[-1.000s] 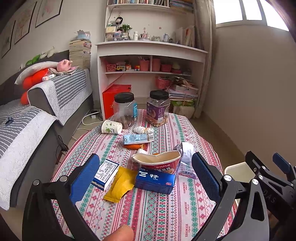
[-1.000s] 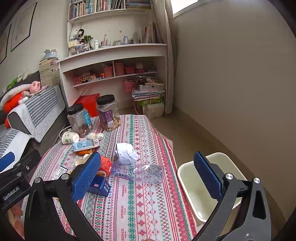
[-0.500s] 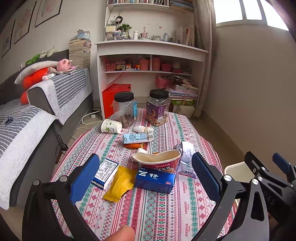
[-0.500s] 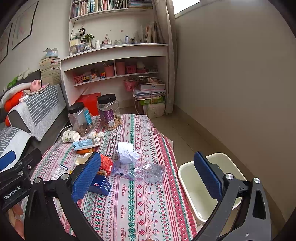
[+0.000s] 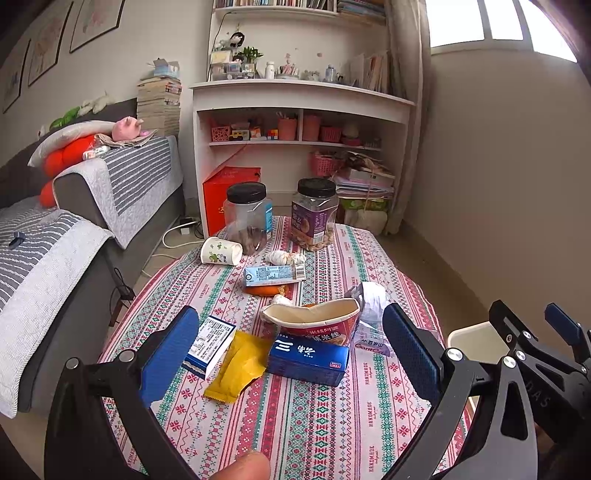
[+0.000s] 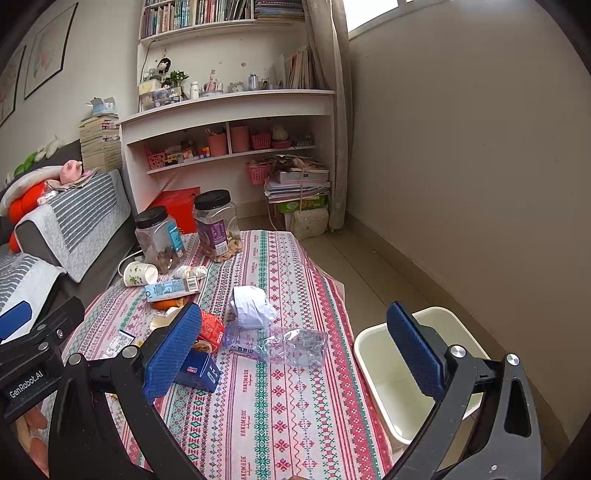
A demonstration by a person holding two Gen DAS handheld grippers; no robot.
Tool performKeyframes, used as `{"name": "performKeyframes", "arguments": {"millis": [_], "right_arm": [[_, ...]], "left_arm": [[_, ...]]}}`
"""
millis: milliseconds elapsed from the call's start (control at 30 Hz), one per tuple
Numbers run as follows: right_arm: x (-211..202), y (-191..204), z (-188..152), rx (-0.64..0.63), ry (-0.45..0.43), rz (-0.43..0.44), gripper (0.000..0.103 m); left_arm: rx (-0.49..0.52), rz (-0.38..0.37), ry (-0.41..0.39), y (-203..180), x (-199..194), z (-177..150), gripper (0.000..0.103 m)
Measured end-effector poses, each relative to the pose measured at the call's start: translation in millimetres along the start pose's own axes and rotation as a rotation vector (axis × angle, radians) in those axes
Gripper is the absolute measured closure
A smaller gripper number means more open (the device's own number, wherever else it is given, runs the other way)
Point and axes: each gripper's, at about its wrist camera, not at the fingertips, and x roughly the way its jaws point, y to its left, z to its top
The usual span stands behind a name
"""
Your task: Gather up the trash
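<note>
"HANDMADE" on tablecloth (image 6: pixel 258 369), "GenRobot.AI" on left gripper (image 6: pixel 26 382)

Soft daylight fills the room from a high window (image 5: pixel 491 22) at upper right, its panes blown out to pure white in the left wrist view and clipped to a bright sliver in the right wrist view. The plain wall (image 6: pixel 480 147) beneath it glows evenly, while the sofa (image 5: pixel 44 236) side sits dimmer. Shadows on the patterned surface (image 5: pixel 314 413) are faint and diffuse. Fisheye distortion bends the bookshelf (image 5: pixel 295 96) and wall lines, and dark vignetting rounds off every corner. Mid-distance objects read sharp; a fingertip (image 5: pixel 240 467) at the bottom edge of the left view is blurred and close.
</note>
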Motion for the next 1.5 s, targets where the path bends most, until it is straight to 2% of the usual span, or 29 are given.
{"name": "performKeyframes", "arguments": {"millis": [633, 833, 967, 1067, 1167, 1200, 1233, 1267, 1300, 1400, 1433, 1467, 1500], "right_arm": [[2.1, -2.0, -2.0, -0.001, 0.007, -0.004, 0.007], [11.7, -1.8, -1.9, -0.003, 0.056, 0.003, 0.007], [23.8, 3.4, 2.6, -0.003, 0.146, 0.043, 0.007], [29.0, 6.8, 26.0, 0.003, 0.183, 0.098, 0.007], [38.9, 19.3, 51.7, -0.041, 0.196, 0.107, 0.007], [49.1, 22.4, 55.7, -0.051, 0.231, 0.117, 0.007], [60.1, 23.8, 56.0, -0.045, 0.282, 0.128, 0.007], [71.3, 24.1, 52.6, -0.035, 0.333, 0.145, 0.007], [82.4, 23.5, 45.2, -0.033, 0.367, 0.160, 0.007], [112.4, 18.5, 19.0, -0.020, 0.458, 0.122, 0.007], [120.9, 17.2, 16.4, 0.007, 0.504, 0.159, 0.008], [124.9, 16.8, 17.4, 0.028, 0.515, 0.194, 0.010], [126.6, 17.3, 19.7, 0.030, 0.500, 0.192, 0.010]], "left_arm": [[-0.001, 0.004, 0.005, 1.8, 0.8, 0.2, 0.006], [-0.012, 0.005, 0.021, 9.2, 2.1, -0.1, 0.006], [-0.012, 0.033, 0.042, 27.6, 3.8, 7.6, 0.006], [-0.028, 0.067, -0.004, 54.4, -3.1, 33.3, 0.006], [-0.102, 0.022, -0.026, 87.1, -3.3, 59.8, 0.006], [-0.113, -0.022, -0.002, 94.3, 4.9, 62.9, 0.006], [-0.108, -0.066, 0.060, 99.1, 20.0, 60.7, 0.006], [-0.085, -0.077, 0.158, 99.2, 39.8, 52.9, 0.006], [-0.068, -0.052, 0.253, 99.0, 61.3, 40.4, 0.006], [-0.045, 0.073, 0.482, 100.9, 120.2, -11.2, 0.006], [-0.058, 0.074, 0.559, 101.3, 135.9, -24.7, 0.006], [-0.070, 0.051, 0.619, 101.1, 148.3, -35.6, 0.006], [-0.067, 0.034, 0.670, 98.2, 159.0, -44.3, 0.006]]}}
